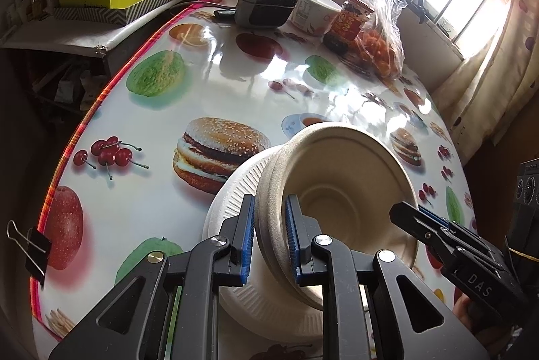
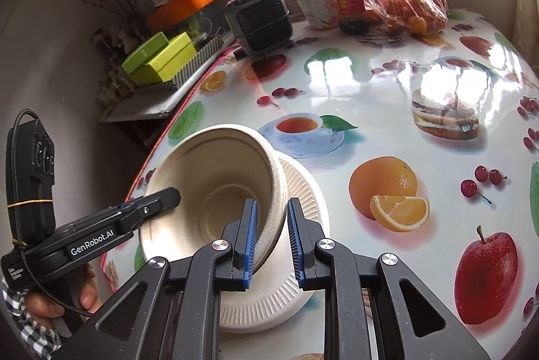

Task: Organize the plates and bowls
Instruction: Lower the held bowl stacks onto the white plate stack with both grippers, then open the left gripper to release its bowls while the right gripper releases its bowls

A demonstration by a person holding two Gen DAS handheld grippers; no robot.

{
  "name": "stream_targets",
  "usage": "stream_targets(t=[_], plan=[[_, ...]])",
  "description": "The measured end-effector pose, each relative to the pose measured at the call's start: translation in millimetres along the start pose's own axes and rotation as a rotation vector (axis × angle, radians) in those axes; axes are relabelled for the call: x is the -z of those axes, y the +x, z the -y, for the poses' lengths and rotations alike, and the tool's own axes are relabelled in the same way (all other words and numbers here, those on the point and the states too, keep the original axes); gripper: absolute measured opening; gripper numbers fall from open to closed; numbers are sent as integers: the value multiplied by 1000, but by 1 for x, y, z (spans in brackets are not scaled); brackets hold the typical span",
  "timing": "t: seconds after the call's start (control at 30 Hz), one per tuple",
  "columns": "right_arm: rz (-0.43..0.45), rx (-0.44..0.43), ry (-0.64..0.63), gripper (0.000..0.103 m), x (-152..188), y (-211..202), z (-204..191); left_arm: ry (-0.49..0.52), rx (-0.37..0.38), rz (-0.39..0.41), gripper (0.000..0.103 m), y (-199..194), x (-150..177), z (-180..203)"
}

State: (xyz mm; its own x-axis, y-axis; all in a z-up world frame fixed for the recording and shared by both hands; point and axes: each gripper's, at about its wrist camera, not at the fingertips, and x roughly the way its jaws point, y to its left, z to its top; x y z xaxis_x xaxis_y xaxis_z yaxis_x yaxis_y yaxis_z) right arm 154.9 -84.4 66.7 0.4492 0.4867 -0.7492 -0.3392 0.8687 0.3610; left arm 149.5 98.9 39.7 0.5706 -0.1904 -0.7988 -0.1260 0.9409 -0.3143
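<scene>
The left gripper [image 1: 269, 237] pinches one side of the bowls' rim [image 1: 269, 191], its blue pads narrow on the wall. The nested paper bowls [image 2: 215, 178] tilt on a ribbed paper plate [image 2: 303, 191] at the near edge of the fruit-printed worktop [image 2: 387, 83]. The right gripper [image 2: 272, 240] clamps the opposite rim, jaws equally narrow.
</scene>
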Motion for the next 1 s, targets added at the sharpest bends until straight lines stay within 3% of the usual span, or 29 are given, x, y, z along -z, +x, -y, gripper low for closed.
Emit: stream_targets(t=[0.63, 0.77, 1.0], plan=[[9, 1, -6, 36, -1, -3, -1, 8, -8, -1, 20, 0, -1, 3], [10, 2, -6, 38, -1, -4, -1, 6, 1, 7, 35, -1, -1, 2], [14, 0, -6, 41, 0, -5, -3, 9, 3, 11, 37, -3, -1, 3]])
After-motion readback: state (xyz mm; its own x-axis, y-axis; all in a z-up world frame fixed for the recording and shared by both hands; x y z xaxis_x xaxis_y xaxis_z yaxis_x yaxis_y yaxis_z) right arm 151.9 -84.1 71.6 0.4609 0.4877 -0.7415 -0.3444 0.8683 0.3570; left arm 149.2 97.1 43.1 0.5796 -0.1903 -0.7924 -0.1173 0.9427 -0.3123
